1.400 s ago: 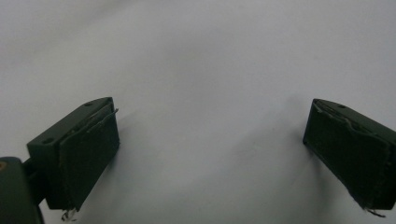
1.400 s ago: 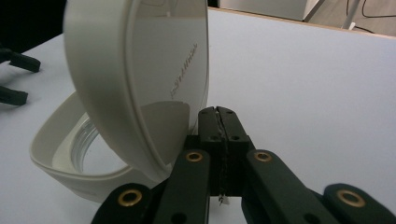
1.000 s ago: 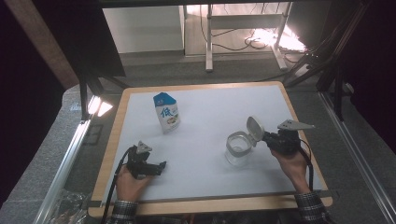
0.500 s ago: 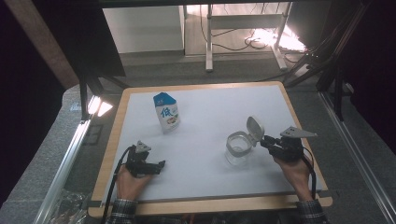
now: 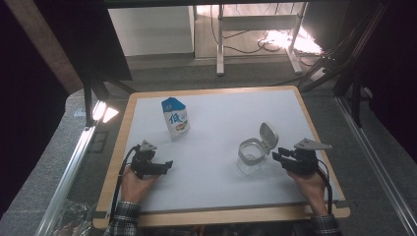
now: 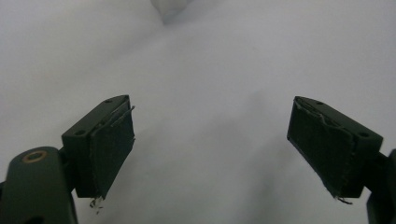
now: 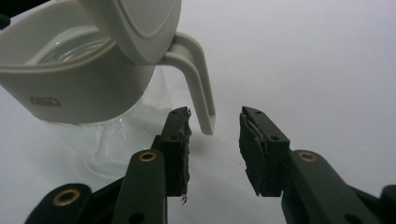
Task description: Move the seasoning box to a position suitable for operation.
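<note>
White mat (image 5: 221, 162) on wood-edged table (image 5: 295, 93) in dark room; right gripper (image 7: 214, 140) just parting, clear of glass jug (image 5: 250, 156) handle, left gripper (image 6: 210, 140) wide, narrowing, empty.

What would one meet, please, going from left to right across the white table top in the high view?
Left gripper → milk carton → clear jug with its lid flipped up → right gripper, jaws apart just short of the jug's handle.

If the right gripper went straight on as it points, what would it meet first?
Most likely the handle of the glass jug: it hangs just ahead of the right gripper, between the open jaws.
</note>
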Demonstrator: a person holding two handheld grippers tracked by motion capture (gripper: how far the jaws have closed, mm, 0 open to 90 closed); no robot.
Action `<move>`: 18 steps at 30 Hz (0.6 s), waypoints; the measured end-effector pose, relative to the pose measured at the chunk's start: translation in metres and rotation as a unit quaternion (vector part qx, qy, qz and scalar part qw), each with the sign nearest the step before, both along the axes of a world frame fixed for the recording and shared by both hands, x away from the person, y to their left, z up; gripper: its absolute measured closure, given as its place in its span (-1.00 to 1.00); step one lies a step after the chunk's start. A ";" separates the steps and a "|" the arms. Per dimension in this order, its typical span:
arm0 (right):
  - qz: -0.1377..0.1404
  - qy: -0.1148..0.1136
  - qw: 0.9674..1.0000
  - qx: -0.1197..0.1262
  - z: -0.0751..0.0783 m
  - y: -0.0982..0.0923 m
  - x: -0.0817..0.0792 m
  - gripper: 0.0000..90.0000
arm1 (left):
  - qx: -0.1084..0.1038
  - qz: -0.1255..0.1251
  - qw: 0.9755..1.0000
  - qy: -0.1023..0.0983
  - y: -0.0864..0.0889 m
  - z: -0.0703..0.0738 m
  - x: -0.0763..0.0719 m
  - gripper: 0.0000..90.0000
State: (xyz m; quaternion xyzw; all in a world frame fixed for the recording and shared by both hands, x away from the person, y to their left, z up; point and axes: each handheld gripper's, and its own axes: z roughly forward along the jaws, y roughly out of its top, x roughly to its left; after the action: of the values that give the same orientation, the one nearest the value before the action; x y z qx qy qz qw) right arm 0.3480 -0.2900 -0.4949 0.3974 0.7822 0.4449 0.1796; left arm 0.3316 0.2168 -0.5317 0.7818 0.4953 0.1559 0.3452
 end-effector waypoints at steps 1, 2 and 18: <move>0.002 0.002 1.000 -0.001 -0.002 0.000 0.000 0.36 | 0.002 0.004 1.000 0.000 -0.001 0.002 0.004 -0.68; 0.002 0.003 1.000 -0.001 -0.003 0.000 0.000 0.35 | 0.005 0.006 1.000 0.000 -0.002 0.003 0.006 -0.69; 0.002 0.014 1.000 -0.012 -0.014 -0.003 -0.001 0.22 | 0.020 0.000 1.000 0.008 0.003 0.026 0.043 -0.79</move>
State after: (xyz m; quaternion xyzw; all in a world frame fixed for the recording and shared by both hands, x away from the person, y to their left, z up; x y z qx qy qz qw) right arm 0.3475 -0.2934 -0.5084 0.4002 0.7906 0.4304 0.1721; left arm 0.3750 0.2198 -0.5055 0.7897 0.4950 0.1593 0.3256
